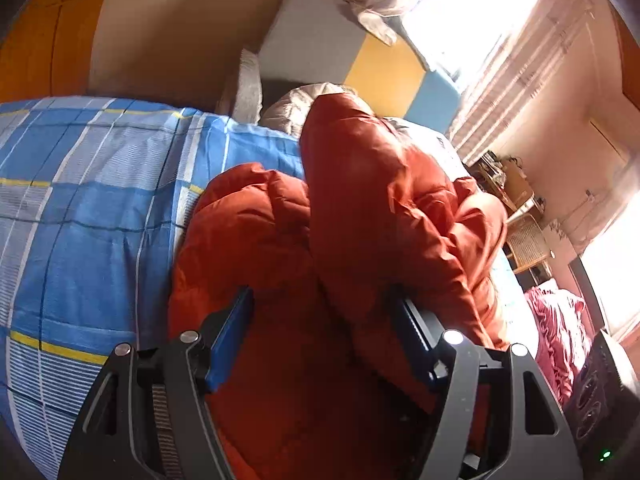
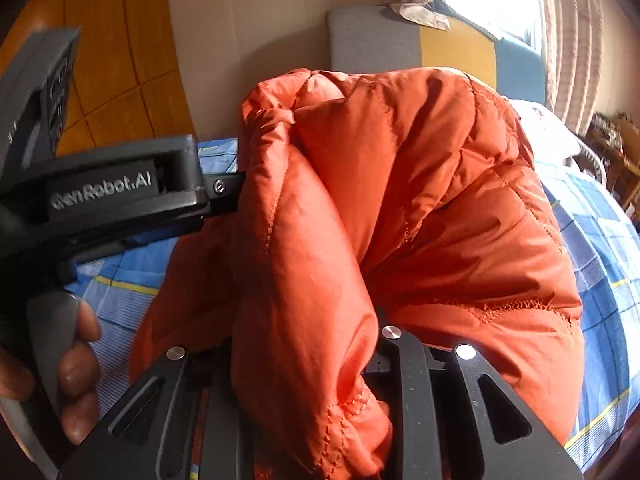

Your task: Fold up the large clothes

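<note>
An orange quilted puffer jacket (image 1: 360, 208) lies bunched on a bed with a blue plaid sheet (image 1: 88, 200). My left gripper (image 1: 324, 332) has its blue-padded jaws wide apart, with the jacket's fabric between and over them. In the right wrist view the jacket (image 2: 420, 200) is lifted in a thick fold. My right gripper (image 2: 304, 360) holds a bundle of that fabric between its jaws; its fingertips are hidden under the cloth. The left gripper's body (image 2: 120, 188) reaches in from the left and meets the jacket's edge, held by a hand (image 2: 80, 360).
A padded headboard (image 1: 360, 60) in grey, yellow and blue stands at the far end, with pillows (image 1: 248, 88) before it. A bright window (image 1: 480, 8) with curtains is at the back right. Cluttered shelves (image 1: 520, 208) and pink cloth (image 1: 560, 332) are on the right.
</note>
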Action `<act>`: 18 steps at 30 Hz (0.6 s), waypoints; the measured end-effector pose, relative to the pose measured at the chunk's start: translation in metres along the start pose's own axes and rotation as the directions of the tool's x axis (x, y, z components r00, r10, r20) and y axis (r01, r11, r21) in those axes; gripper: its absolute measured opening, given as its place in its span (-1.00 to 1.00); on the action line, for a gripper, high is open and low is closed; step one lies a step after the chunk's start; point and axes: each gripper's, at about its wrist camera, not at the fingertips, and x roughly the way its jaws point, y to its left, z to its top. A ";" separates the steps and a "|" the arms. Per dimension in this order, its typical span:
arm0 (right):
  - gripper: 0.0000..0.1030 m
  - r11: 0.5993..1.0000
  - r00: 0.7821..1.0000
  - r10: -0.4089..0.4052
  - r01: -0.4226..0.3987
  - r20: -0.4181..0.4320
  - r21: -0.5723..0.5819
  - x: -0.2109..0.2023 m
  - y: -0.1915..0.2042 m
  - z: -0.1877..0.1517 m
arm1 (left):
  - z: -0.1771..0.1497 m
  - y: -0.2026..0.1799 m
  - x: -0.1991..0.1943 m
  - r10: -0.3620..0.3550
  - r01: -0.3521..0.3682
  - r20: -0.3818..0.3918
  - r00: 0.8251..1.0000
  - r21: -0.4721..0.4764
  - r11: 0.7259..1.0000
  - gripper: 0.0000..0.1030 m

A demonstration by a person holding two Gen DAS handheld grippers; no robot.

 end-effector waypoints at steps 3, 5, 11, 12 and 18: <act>-0.29 0.999 1.000 0.008 -0.008 0.004 -0.031 -0.004 0.009 -0.006 | -0.005 0.000 0.000 0.004 -0.004 -0.005 1.000 0.018 1.000 0.32; -0.09 0.998 1.000 0.015 -0.015 0.006 -0.061 -0.006 0.014 -0.010 | -0.011 0.001 0.001 0.017 -0.017 -0.008 1.000 0.023 1.000 0.25; 0.29 0.987 0.996 0.086 -0.083 0.014 -0.138 -0.027 0.028 -0.014 | -0.021 -0.001 0.006 0.075 -0.074 -0.021 0.997 0.059 0.996 -0.31; 0.33 0.984 0.994 0.104 -0.101 0.012 -0.147 -0.032 0.026 -0.013 | -0.022 0.000 0.006 0.077 -0.076 -0.020 0.997 0.055 0.996 -0.33; 0.41 0.970 0.980 0.199 -0.196 0.001 -0.146 -0.059 0.005 -0.004 | -0.022 0.001 0.007 0.070 -0.069 -0.015 0.997 0.048 0.996 -0.33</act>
